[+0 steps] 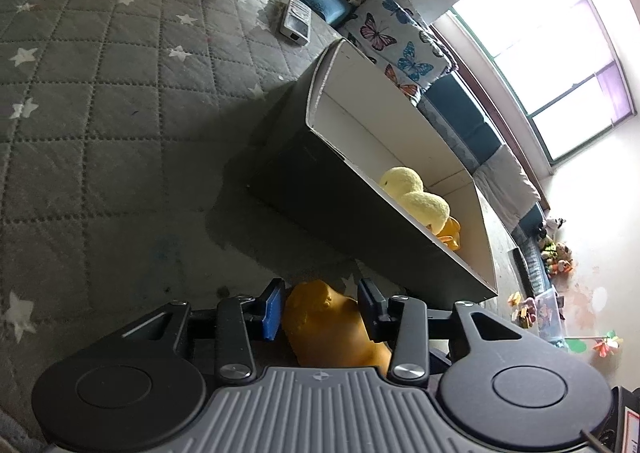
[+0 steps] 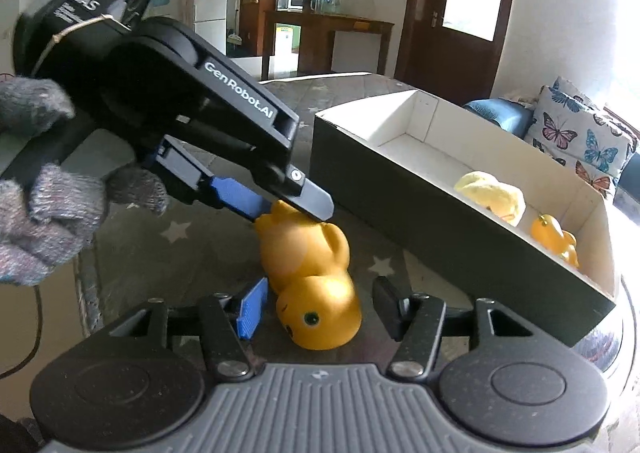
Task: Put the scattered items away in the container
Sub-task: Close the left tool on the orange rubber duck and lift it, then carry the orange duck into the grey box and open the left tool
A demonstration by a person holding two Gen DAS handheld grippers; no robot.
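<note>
The left gripper (image 2: 294, 209) pinches the glossy orange rubber duck (image 2: 310, 273) for lifting into the white-lined box (image 2: 420, 181) beyond; the right gripper (image 2: 316, 307) gapes, straddling its head.

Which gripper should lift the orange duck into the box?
Probably the left gripper: its fingers already flank the orange duck at the tail. The right gripper is open around its head, while the box sits beside them.

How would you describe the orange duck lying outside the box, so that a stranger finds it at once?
Start at the long box, dark outside and white inside, on the grey star-patterned quilt. On the quilt just beside its dark wall lies an orange rubber duck, tipped over, between the fingers of both grippers. Unlike the pale yellow plush toy and the small orange toy, it is outside the box.
</note>
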